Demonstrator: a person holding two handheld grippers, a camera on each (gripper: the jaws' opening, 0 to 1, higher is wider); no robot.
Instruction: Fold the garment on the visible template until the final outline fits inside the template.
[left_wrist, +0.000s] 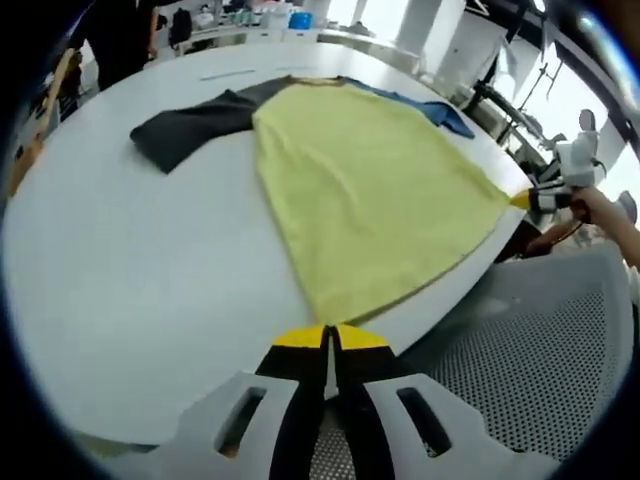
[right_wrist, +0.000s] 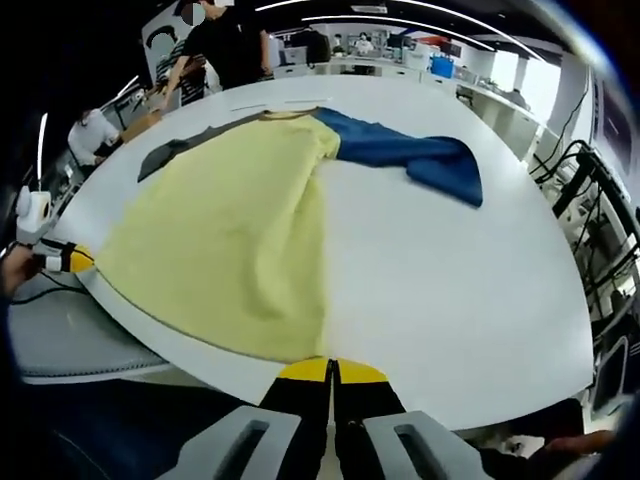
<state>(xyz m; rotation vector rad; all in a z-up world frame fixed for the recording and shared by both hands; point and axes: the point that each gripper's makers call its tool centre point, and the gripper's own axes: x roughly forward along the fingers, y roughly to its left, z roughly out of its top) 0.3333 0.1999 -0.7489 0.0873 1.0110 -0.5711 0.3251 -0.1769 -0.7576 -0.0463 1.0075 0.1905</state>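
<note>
My left gripper (left_wrist: 328, 338) pinching the near hem corner of the yellow shirt (left_wrist: 370, 200) lying on the white table (left_wrist: 130, 280), my right gripper (right_wrist: 331, 371) gripping the other corner, gray sleeve (left_wrist: 190, 125) and blue sleeve (right_wrist: 410, 155) lying spread at the far end.

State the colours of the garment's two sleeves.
One sleeve is blue, the other sleeve dark grey. The right gripper view shows the blue best.

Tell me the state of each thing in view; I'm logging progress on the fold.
garment: spread flat on the table, yellow body unfolded, hem at the table's edge.
grey sleeve: stretched out flat.
blue sleeve: out to the side, rumpled.
left gripper: jaws shut on the hem corner.
right gripper: jaws shut on the other hem corner.
table: white, holding the garment.
</note>
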